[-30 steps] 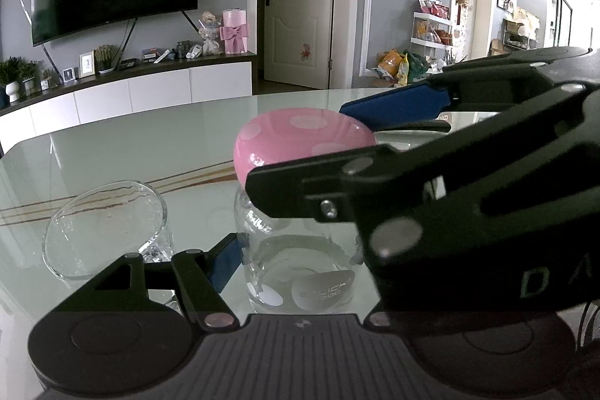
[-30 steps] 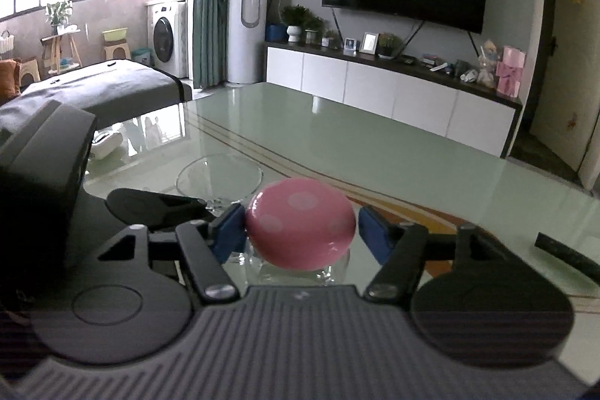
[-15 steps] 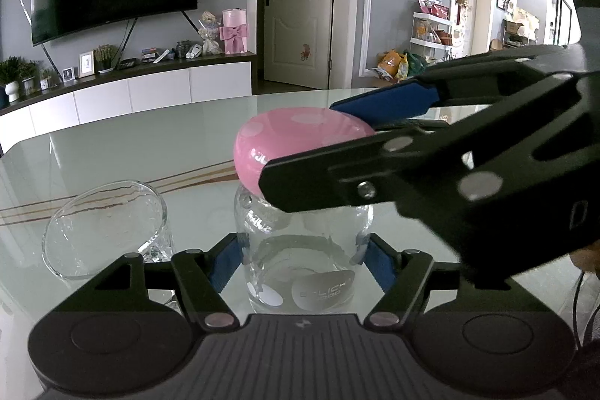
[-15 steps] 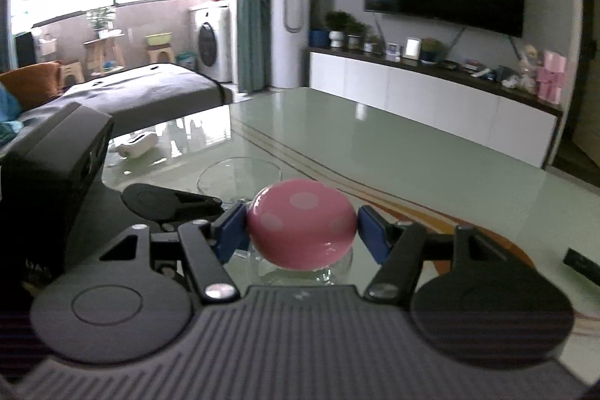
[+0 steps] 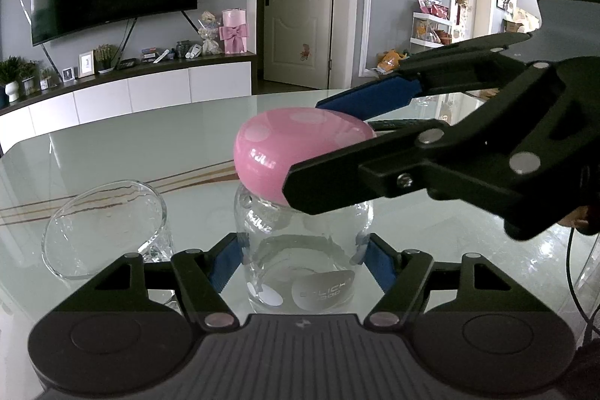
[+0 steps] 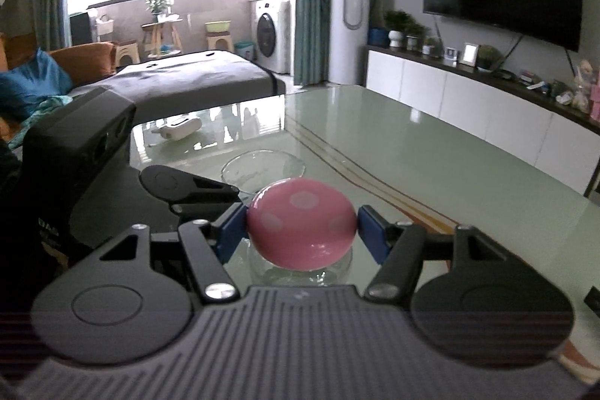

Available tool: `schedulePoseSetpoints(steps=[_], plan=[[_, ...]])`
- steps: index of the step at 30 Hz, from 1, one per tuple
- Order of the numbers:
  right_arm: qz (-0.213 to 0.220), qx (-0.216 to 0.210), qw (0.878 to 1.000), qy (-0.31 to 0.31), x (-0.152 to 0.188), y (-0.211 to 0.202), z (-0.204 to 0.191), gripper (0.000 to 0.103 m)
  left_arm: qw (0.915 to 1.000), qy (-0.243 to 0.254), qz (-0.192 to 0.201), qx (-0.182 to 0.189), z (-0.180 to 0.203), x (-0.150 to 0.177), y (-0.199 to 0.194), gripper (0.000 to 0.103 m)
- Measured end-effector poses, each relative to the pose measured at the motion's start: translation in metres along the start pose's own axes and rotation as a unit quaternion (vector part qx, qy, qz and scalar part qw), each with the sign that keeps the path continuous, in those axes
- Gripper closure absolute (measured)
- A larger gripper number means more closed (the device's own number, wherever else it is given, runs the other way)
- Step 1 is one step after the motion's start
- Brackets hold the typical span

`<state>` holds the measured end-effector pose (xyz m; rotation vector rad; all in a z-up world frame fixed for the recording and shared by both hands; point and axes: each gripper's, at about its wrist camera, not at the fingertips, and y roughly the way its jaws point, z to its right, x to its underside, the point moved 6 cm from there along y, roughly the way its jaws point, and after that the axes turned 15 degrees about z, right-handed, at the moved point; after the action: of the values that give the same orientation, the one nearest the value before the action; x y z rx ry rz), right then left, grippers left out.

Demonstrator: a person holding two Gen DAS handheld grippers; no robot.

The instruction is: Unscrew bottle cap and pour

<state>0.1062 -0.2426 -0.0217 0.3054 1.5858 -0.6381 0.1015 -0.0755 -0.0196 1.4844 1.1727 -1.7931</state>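
Note:
A clear glass bottle (image 5: 300, 257) with a pink spotted dome cap (image 5: 296, 152) stands on the glass table. My left gripper (image 5: 300, 261) is shut on the bottle's body, its blue pads against both sides. My right gripper (image 6: 302, 229) is shut on the pink cap (image 6: 302, 222), pads on its left and right; it reaches in from the right in the left wrist view (image 5: 375, 137). A clear glass bowl (image 5: 105, 223) stands just left of the bottle, and shows beyond the cap in the right wrist view (image 6: 262, 167).
The pale green glass table (image 6: 412, 152) stretches away. A white device (image 6: 180, 128) lies near its far left edge. A TV cabinet (image 5: 150, 89) stands beyond the table. A cable (image 5: 573, 272) hangs at the right.
My right gripper has turned clockwise around the cap, its view swinging left across the room. The left gripper and bottle have stayed still.

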Motion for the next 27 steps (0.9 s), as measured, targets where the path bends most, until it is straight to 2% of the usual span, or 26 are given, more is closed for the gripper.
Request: schedulePoseSetpoints(steps=[5, 12, 23, 27], plan=[[-0.01, -0.013, 1.0, -0.005, -0.002, 0.001, 0.006, 0.037, 1.0, 0.0, 0.0, 0.0, -0.001, 0.0, 0.0, 0.029], [-0.008, 0.0, 1.0, -0.009, -0.002, 0.001, 0.005, 0.031, 1.0, -0.001, 0.0, 0.0, -0.001, 0.0, -0.001, 0.029], [0.018, 0.038, 0.999, 0.006, -0.001, -0.009, 0.004, 0.028, 1.0, -0.001, 0.0, 0.0, 0.0, 0.0, -0.001, 0.029], [0.036, 0.075, 0.996, 0.014, -0.005, -0.011, 0.0, 0.027, 1.0, -0.001, 0.0, 0.0, -0.001, 0.0, -0.001, 0.029]])
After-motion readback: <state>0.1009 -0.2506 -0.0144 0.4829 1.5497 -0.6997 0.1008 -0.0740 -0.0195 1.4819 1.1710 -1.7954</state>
